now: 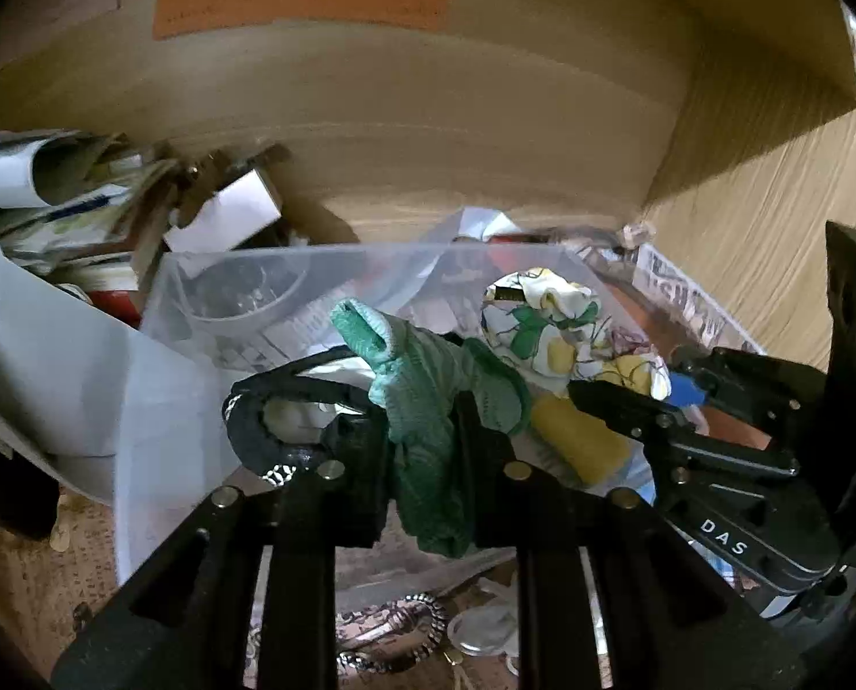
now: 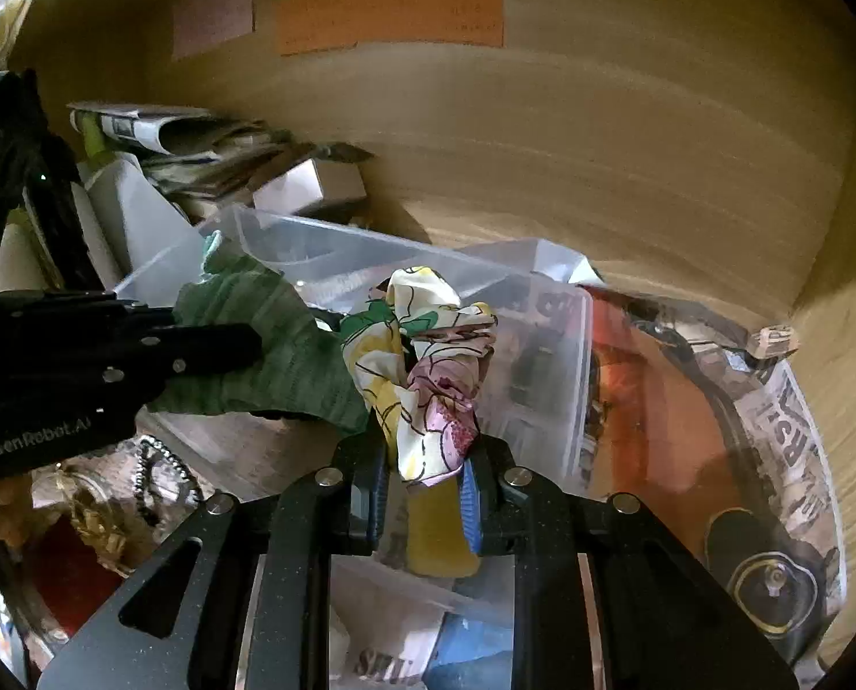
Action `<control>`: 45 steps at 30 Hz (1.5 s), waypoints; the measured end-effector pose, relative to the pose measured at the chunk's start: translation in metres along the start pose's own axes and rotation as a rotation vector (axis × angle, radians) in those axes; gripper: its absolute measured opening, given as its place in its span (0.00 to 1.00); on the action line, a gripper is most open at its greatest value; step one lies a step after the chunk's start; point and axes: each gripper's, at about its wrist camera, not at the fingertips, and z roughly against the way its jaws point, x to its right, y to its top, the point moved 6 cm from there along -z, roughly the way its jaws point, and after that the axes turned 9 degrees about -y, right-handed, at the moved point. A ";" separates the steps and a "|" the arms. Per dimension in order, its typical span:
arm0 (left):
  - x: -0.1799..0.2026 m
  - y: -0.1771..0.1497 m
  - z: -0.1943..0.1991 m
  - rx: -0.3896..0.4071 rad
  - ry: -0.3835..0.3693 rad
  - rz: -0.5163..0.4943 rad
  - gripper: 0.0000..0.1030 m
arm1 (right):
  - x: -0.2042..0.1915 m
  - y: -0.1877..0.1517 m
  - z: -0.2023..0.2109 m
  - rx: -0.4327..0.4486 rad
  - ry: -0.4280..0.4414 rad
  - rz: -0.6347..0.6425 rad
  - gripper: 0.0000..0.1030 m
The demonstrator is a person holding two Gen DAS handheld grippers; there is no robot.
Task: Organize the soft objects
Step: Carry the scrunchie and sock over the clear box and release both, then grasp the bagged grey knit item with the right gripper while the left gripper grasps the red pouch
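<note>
**Two limp cloths held over the clear bin**

The green knit cloth (image 1: 428,402) is pinched in the left gripper (image 1: 422,431), whose jaws are closed tight on its middle, so one end stands up past the fingertips and the other droops beneath them. It looks light, soft and stretchy; it should sag and fold rather than keep a shape, and a hold on a bunched middle seems surer than one on a thin edge.

Just to its right, the floral cloth (image 2: 422,368) is clamped in the right gripper (image 2: 425,471), jaws shut on its lower part, with the crumpled bulk rising above them. Its thinner, smoother weave may slip more readily, so a gathered wad looks like the safer hold.

Both cloths hang near each other, close over the clear plastic bin (image 2: 324,241), which holds papers and other items. Newspaper (image 2: 796,402) lies to the right, stacked papers and boxes (image 2: 198,144) at far left, and a wooden panel (image 2: 600,144) behind.
</note>
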 end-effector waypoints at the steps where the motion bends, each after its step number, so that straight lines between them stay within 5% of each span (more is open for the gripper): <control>1: 0.000 0.000 -0.002 -0.006 0.006 -0.005 0.18 | 0.000 -0.001 -0.001 -0.005 -0.001 0.001 0.18; 6: -0.003 -0.002 -0.008 -0.023 0.018 -0.006 0.24 | 0.002 -0.003 -0.006 -0.027 -0.001 0.002 0.21; 11: -0.003 -0.003 0.000 -0.018 0.032 -0.010 0.42 | 0.005 -0.001 -0.001 -0.011 -0.009 0.001 0.48; 13: -0.002 -0.003 0.005 -0.004 0.036 -0.014 0.51 | 0.004 0.001 0.004 0.004 -0.009 0.006 0.49; 20: 0.004 -0.001 0.041 0.070 0.046 -0.032 0.55 | 0.003 0.007 0.035 0.084 -0.010 0.001 0.58; 32: 0.019 -0.016 0.110 0.206 0.098 -0.084 0.76 | 0.007 0.003 0.106 0.239 0.000 -0.039 0.77; 45: 0.013 -0.086 0.108 0.115 0.157 -0.074 0.87 | -0.003 -0.059 0.105 0.144 0.062 -0.089 0.86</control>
